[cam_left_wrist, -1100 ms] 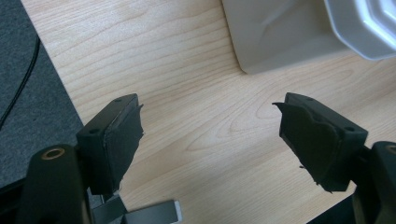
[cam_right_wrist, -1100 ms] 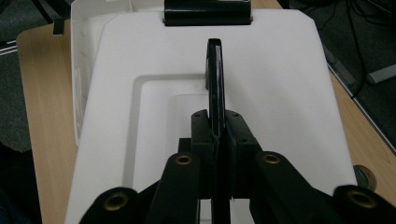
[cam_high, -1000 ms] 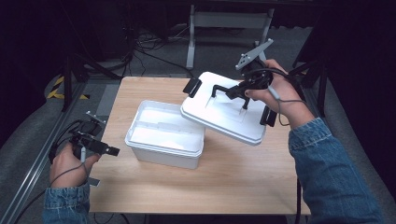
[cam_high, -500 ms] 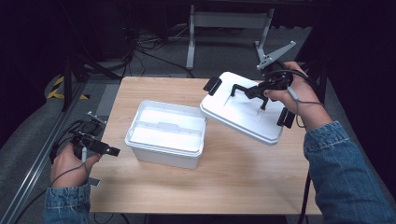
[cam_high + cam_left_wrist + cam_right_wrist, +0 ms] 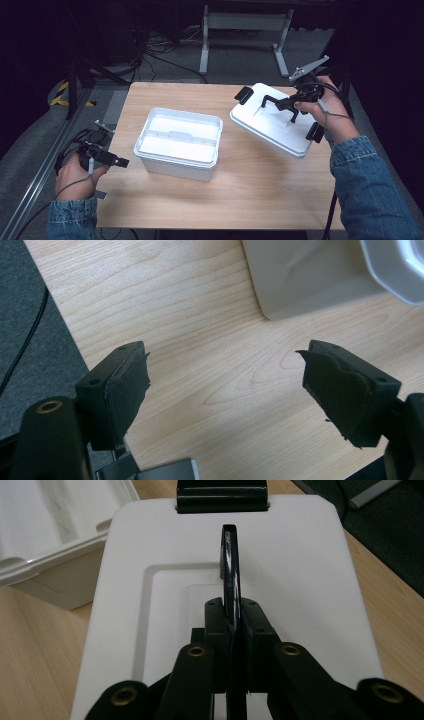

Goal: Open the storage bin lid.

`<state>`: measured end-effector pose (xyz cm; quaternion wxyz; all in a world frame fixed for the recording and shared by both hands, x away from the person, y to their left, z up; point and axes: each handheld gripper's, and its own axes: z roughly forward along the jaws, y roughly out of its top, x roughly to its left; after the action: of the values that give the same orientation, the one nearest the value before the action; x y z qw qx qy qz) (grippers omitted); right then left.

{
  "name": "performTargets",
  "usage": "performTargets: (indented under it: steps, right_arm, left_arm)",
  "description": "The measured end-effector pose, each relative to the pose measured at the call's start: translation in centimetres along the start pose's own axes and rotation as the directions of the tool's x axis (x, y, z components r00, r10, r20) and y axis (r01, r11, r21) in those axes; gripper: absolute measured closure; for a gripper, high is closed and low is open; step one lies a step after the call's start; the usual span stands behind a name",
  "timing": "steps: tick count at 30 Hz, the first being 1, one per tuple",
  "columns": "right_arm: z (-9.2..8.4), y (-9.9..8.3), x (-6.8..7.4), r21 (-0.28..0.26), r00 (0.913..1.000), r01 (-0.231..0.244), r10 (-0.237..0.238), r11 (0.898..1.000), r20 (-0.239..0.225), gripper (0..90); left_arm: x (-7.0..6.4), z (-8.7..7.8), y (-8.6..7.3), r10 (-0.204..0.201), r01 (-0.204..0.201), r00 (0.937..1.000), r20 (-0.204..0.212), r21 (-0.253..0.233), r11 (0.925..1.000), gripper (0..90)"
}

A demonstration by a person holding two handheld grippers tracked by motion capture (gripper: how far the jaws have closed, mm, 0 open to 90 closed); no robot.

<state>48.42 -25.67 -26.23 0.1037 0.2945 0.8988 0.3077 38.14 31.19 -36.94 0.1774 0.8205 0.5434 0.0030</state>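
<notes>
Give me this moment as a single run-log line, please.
right tongs: shut on lid handle | lid: tilted, right of box | left tongs: open

Denim sleeves (image 5: 372, 195), black hand-held grippers with brass-ringed screw holes.

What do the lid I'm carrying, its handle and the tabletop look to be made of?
Lid: white plastic by the look, smooth, moulded recessed panel.
Handle: black, glossy, with highlights along its edge, probably hard plastic.
Tabletop: pale wood grain, matte; solid wood or laminate, can't tell.
</notes>
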Motion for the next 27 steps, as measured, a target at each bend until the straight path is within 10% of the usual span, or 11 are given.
performTargets:
  steps: [27]
  right_arm:
    - [7.6, -7.1, -2.4, 0.024, 0.9947, -0.101, 0.101, 0.995, -0.018, 84.3]
  left_arm:
    - [0.1, 0.1, -0.1, -0.01, 0.01, 0.9999, 0.003, -0.004, 0.9999, 19.2]
